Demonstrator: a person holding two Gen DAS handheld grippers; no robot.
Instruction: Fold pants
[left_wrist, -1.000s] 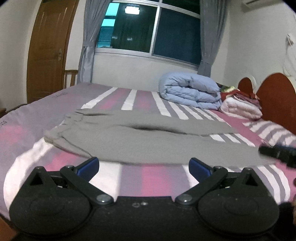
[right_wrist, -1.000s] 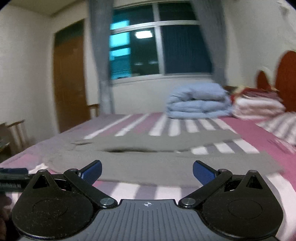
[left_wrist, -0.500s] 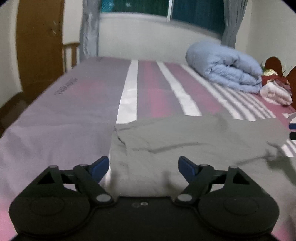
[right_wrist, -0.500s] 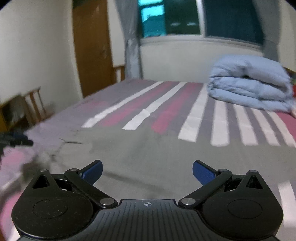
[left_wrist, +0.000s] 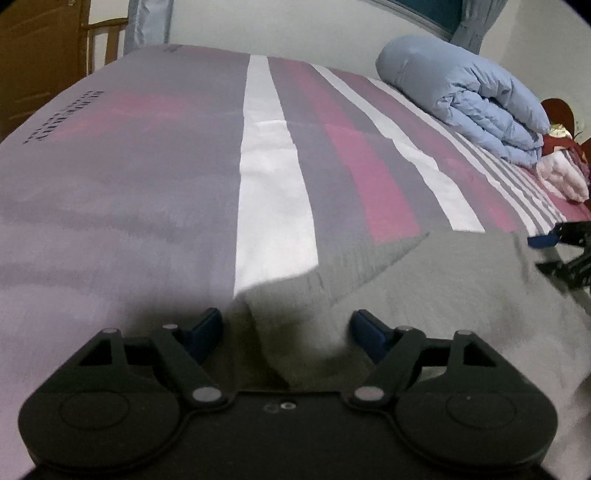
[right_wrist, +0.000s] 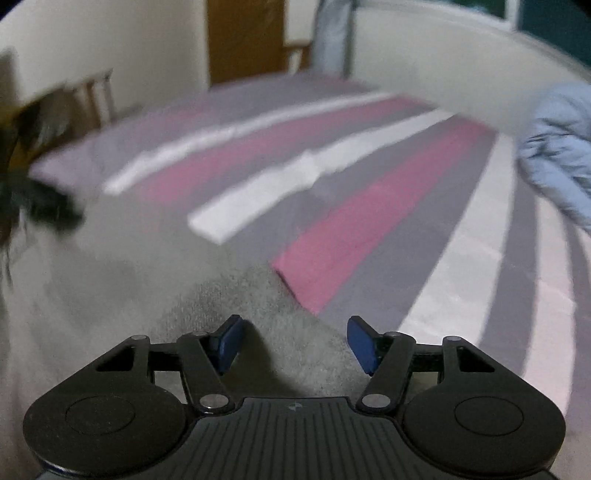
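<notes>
Grey pants (left_wrist: 424, 295) lie flat on the striped bed sheet (left_wrist: 147, 184), at the near side of the bed, spreading from the middle toward the right in the left wrist view. A ribbed corner of the cloth, likely the waistband, bunches up in a fold right in front of the left gripper (left_wrist: 286, 330).

Left gripper: jaws part-way apart, blue pads on either side of the raised fold, cloth between them; they closed in a little earlier in the last second. Pads don't visibly press the cloth, so not a grip.

Right gripper (right_wrist: 293, 343): jaws have just been closing, now part-way apart, a hump of the pants (right_wrist: 240, 295) between the blue pads. Pads stand just off the cloth on both sides, no clamp seen. View is motion-blurred.

The right gripper also shows at the far right edge of the left wrist view (left_wrist: 554, 245), over the pants.

Folded light-blue quilt (left_wrist: 465, 96) sits far right on the bed, well apart from the pants. A wooden chair (left_wrist: 105, 40) stands far left by the door.
</notes>
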